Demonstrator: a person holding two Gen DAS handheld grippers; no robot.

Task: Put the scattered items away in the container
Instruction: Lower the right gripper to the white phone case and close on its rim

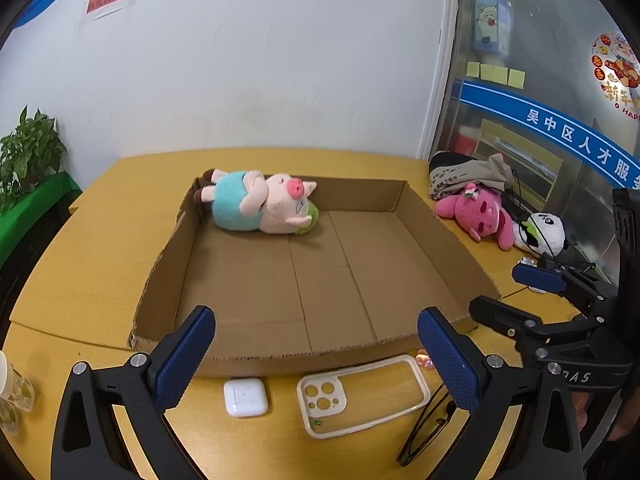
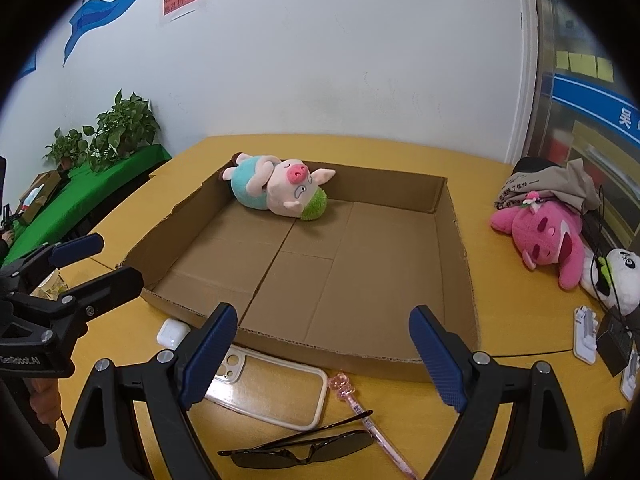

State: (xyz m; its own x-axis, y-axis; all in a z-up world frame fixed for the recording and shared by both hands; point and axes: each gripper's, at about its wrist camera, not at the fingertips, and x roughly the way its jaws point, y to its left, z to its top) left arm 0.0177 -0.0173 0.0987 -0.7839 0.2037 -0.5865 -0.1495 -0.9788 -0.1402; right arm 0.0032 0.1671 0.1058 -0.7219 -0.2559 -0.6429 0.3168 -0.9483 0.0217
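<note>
A shallow cardboard box [image 1: 360,280] [image 2: 456,264] lies on the yellow table, with a pig plush [image 1: 260,204] [image 2: 280,192] in its far left corner. In front of the box lie a white earbud case [image 1: 245,397] [image 2: 173,331], a clear phone case [image 1: 360,396] [image 2: 272,388], dark sunglasses [image 2: 304,446] [image 1: 424,432] and a pink pen [image 2: 360,416]. My left gripper [image 1: 316,356] [image 2: 98,260] is open and empty above the earbud case and phone case. My right gripper [image 2: 322,354] [image 1: 516,292] is open and empty above the phone case and pen.
A pink plush [image 1: 480,216] [image 2: 552,240], a panda plush [image 1: 544,236] [image 2: 616,280] and a beige bag [image 1: 468,178] [image 2: 548,184] lie right of the box. White clips [image 2: 584,332] and a black block [image 2: 616,336] sit at the right edge. Potted plants [image 2: 116,132] stand left.
</note>
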